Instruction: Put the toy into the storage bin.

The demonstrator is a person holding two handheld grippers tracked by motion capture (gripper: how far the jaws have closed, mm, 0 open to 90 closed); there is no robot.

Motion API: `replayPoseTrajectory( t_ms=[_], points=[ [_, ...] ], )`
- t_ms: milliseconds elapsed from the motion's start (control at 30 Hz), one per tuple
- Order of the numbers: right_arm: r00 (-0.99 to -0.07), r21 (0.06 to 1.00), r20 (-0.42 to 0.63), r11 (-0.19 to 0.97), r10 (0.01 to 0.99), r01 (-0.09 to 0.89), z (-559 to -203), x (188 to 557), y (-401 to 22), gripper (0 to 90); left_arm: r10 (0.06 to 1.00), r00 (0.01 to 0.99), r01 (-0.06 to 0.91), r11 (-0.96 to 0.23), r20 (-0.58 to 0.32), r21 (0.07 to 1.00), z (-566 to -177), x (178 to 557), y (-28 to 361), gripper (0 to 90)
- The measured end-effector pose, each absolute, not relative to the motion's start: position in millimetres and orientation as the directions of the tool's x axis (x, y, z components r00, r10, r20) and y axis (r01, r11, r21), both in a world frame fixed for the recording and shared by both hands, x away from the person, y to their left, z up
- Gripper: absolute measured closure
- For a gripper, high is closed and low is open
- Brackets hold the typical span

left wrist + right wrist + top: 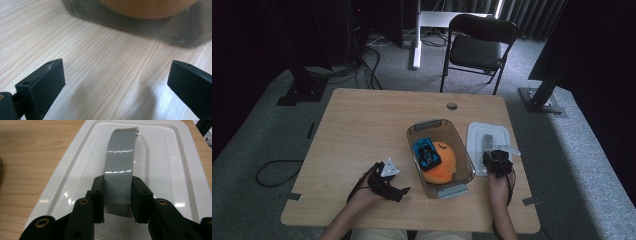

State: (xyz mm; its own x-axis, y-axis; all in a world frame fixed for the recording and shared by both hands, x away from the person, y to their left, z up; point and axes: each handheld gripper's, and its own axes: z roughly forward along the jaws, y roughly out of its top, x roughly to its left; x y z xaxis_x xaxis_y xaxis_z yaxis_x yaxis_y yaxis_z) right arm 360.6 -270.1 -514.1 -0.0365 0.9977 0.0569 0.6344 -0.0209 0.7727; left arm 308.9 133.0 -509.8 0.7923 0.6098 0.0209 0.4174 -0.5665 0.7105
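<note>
The right gripper [117,192] was clamped on the grey handle [121,162] of a white lid [172,170], one black jaw pressed against each side of the handle's near end. The handle arched up from the middle of the lid and ran away from the gripper along the lid's length. In the high view the lid [477,135] lay flat on the wooden table [362,130], just beside the right side of a clear plastic bin [464,160], with the right gripper [497,161] set over its near end and the person's right hand [499,186] behind it.

The bin sat near the middle of the table and held an orange plush toy [444,167] with a small blue toy car [426,152] resting on top of it.

The left gripper [387,181] lay low over the table to the left of the bin, held in the left hand [364,197]. Its jaws stood wide apart with nothing between them but bare wood. In the left gripper view the grey wall of the bin [160,30] lay close ahead, with the orange toy [147,8] showing through it
</note>
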Motion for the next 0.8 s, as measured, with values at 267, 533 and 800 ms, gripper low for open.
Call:
replayPoseTrajectory(
  t_ms=[267, 533, 800],
  points=[
    [-0.028, 0.775, 0.079, -0.044, 0.996, 0.63, -503, 355, -286, 67.6, 0.604, 0.797, 0.42, -0.575, 0.018, 0.702, -512, 307, 143, 2.0],
    [-0.039, 0.793, 0.099, -0.055, 0.994, 0.606, -489, 347, -292, 67.7, 0.593, 0.805, 0.418, -0.586, 0.015, 0.694, -516, 306, 146, 2.0],
    [-0.07, 0.831, 0.099, -0.044, 0.993, 0.555, -461, 336, -289, 67.8, 0.584, 0.812, 0.422, -0.602, 0.013, 0.677, -523, 308, 148, 2.0]
  ],
)
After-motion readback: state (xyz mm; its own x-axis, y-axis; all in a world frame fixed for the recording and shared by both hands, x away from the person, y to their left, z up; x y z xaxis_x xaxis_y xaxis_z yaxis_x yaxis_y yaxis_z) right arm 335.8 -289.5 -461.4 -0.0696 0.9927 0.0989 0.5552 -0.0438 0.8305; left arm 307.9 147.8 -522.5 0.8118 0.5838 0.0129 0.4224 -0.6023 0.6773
